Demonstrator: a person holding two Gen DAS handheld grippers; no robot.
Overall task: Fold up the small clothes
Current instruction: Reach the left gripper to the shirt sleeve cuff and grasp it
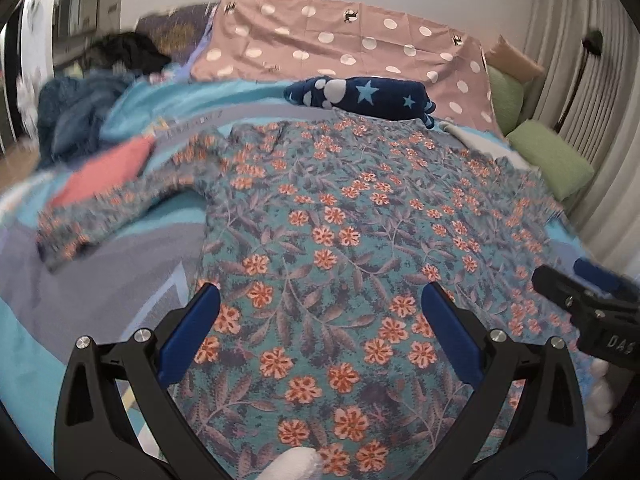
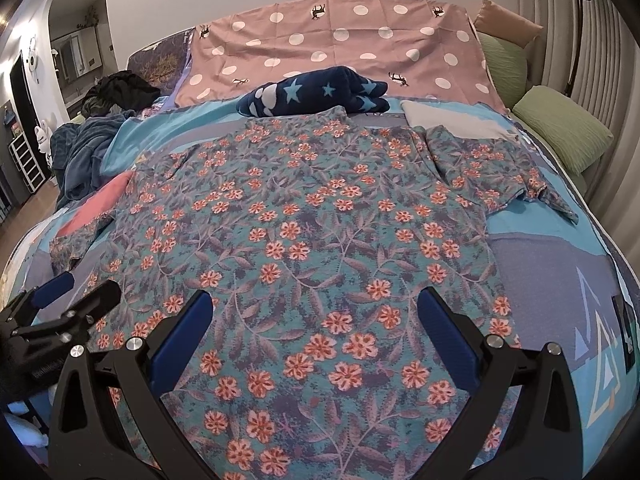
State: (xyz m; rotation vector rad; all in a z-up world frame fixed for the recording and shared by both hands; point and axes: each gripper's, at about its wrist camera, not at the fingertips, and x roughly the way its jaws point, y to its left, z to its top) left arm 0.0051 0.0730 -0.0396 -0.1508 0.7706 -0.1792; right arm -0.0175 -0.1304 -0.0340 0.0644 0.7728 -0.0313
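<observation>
Teal shirt [image 2: 304, 240] with orange flowers, navy star-patterned blanket [image 2: 316, 92], pink white-dotted sheet [image 2: 340, 44], green pillows [image 2: 560, 128].

Right gripper body [image 1: 608, 328], seen from the left wrist view: white letters "DAS" are showing, cut off at the picture's edge.
Left gripper body [image 2: 52, 344], seen from the right wrist view: small print is showing, too blurred to read.

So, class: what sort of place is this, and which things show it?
Most likely a bedroom: a bed with a blue patterned cover, green pillows by the wall, and a floral long-sleeved top spread flat on it.
</observation>
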